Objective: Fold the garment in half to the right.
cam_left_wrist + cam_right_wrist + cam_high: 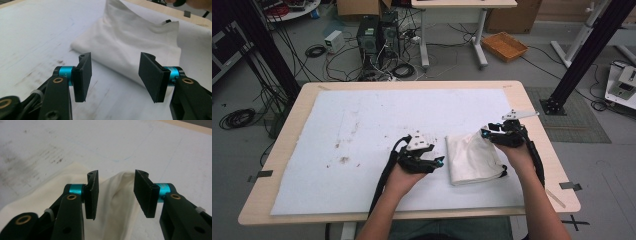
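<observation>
A folded white cloth [472,159] lies on the white mat [362,125], right of centre. Its far right corner rises in a tented fold [117,192] up to my right gripper [486,133]. That gripper's jaws stand apart, one on each side of the fold; I cannot tell whether the pads [93,192] press it. My left gripper [438,161] hovers low just off the cloth's left edge. In the left gripper view its jaws are wide open with nothing between them, and the cloth [130,42] lies ahead of them.
The mat covers most of the wooden table [287,125] and carries brown stains [343,160] left of centre. Beyond the table's far edge, computer towers, cables and an orange tray [504,46] sit on the floor.
</observation>
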Motion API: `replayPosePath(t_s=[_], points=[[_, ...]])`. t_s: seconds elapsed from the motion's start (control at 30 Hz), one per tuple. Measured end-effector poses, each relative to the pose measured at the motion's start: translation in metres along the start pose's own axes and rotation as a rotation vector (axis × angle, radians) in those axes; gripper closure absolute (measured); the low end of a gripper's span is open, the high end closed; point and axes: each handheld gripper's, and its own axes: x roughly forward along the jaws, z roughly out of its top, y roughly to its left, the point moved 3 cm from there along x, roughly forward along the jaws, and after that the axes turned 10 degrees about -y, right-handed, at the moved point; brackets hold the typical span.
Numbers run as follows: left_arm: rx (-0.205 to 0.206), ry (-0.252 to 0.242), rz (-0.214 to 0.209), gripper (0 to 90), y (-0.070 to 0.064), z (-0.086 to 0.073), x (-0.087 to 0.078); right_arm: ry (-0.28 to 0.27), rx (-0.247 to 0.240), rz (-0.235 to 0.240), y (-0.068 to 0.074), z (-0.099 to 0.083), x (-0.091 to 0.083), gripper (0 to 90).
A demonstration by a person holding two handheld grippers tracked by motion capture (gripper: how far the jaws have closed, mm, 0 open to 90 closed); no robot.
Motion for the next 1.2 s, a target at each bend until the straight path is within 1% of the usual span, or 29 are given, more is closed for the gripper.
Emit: replayPosePath(t_s=[0.03, 0.07, 0.1, 0.17, 0.2, 0.23, 0.27, 0.3, 0.33, 0.37, 0.43, 0.53, 0.63, 0.7, 0.77, 0.83, 0.9, 0.93, 0.97, 1.0, 1.03, 1.07, 1.1, 1.2], points=[[-0.014, -0.011, 0.017, 43.5, 0.005, -0.004, -0.006, 0.005, -0.012, 0.001, 0.003, -0.002, 0.000, 61.5], [-0.024, -0.017, 0.025, 43.5, 0.008, -0.007, -0.010, 0.012, -0.022, 0.001, 0.006, -0.006, 0.000, 62.8], [-0.030, -0.018, 0.040, 43.5, 0.012, -0.010, -0.015, 0.019, -0.024, 0.003, 0.007, -0.009, 0.002, 64.5], [-0.056, -0.037, 0.060, 43.5, 0.018, -0.016, -0.024, 0.052, -0.022, 0.000, 0.006, -0.016, 0.006, 70.5], [-0.067, -0.046, 0.068, 43.5, 0.021, -0.019, -0.027, 0.071, -0.011, 0.000, 0.005, -0.020, 0.008, 72.7], [-0.081, -0.054, 0.077, 43.5, 0.023, -0.021, -0.030, 0.094, -0.001, 0.004, 0.004, -0.023, 0.011, 79.1], [-0.082, -0.051, 0.073, 43.5, 0.024, -0.022, -0.032, 0.104, -0.002, 0.015, 0.003, -0.026, 0.012, 85.4], [-0.073, -0.049, 0.072, 43.5, 0.024, -0.021, -0.034, 0.106, -0.006, 0.015, 0.004, -0.027, 0.012, 88.7], [-0.069, -0.054, 0.077, 43.5, 0.025, -0.021, -0.037, 0.103, -0.011, 0.017, 0.004, -0.027, 0.011, 89.0], [-0.072, -0.061, 0.079, 43.5, 0.025, -0.021, -0.039, 0.097, -0.012, 0.025, 0.004, -0.026, 0.009, 89.1], [-0.077, -0.071, 0.076, 43.5, 0.026, -0.020, -0.042, 0.085, -0.016, 0.024, 0.004, -0.023, 0.005, 89.3], [-0.078, -0.076, 0.080, 43.5, 0.027, -0.020, -0.044, 0.071, -0.016, 0.020, 0.002, -0.020, -0.003, 89.3], [-0.088, -0.071, 0.063, 43.8, 0.026, -0.020, -0.043, 0.071, -0.003, 0.014, -0.005, -0.020, -0.009, 89.4], [-0.080, -0.066, 0.064, 43.8, 0.025, -0.020, -0.043, 0.079, 0.010, 0.006, -0.010, -0.023, -0.010, 89.4], [-0.081, -0.066, 0.064, 43.8, 0.025, -0.021, -0.042, 0.084, 0.016, -0.005, -0.015, -0.026, -0.011, 89.4], [-0.084, -0.067, 0.062, 43.8, 0.025, -0.021, -0.042, 0.093, 0.036, -0.010, -0.018, -0.031, -0.011, 89.3], [-0.087, -0.061, 0.068, 43.8, 0.026, -0.022, -0.042, 0.097, 0.046, -0.016, -0.020, -0.036, -0.009, 88.8], [-0.088, -0.060, 0.069, 43.8, 0.027, -0.023, -0.042, 0.092, 0.048, -0.013, -0.019, -0.038, -0.010, 83.6], [-0.090, -0.058, 0.072, 43.8, 0.027, -0.024, -0.042, 0.083, 0.057, -0.019, -0.018, -0.039, -0.011, 73.1], [-0.090, -0.059, 0.076, 43.8, 0.028, -0.024, -0.042, 0.068, 0.067, -0.028, -0.017, -0.040, -0.012, 68.8], [-0.091, -0.059, 0.079, 43.8, 0.028, -0.025, -0.043, 0.063, 0.081, -0.023, -0.015, -0.040, -0.015, 66.6], [-0.089, -0.060, 0.082, 43.8, 0.029, -0.025, -0.043, 0.043, 0.074, -0.024, -0.013, -0.039, -0.019, 62.4], [-0.092, -0.060, 0.086, 43.8, 0.029, -0.025, -0.044, 0.023, 0.073, -0.034, -0.010, -0.038, -0.025, 61.8], [-0.091, -0.070, 0.097, 43.8, 0.031, -0.025, -0.047, 0.000, 0.043, -0.023, 0.005, -0.038, -0.044, 62.4]])
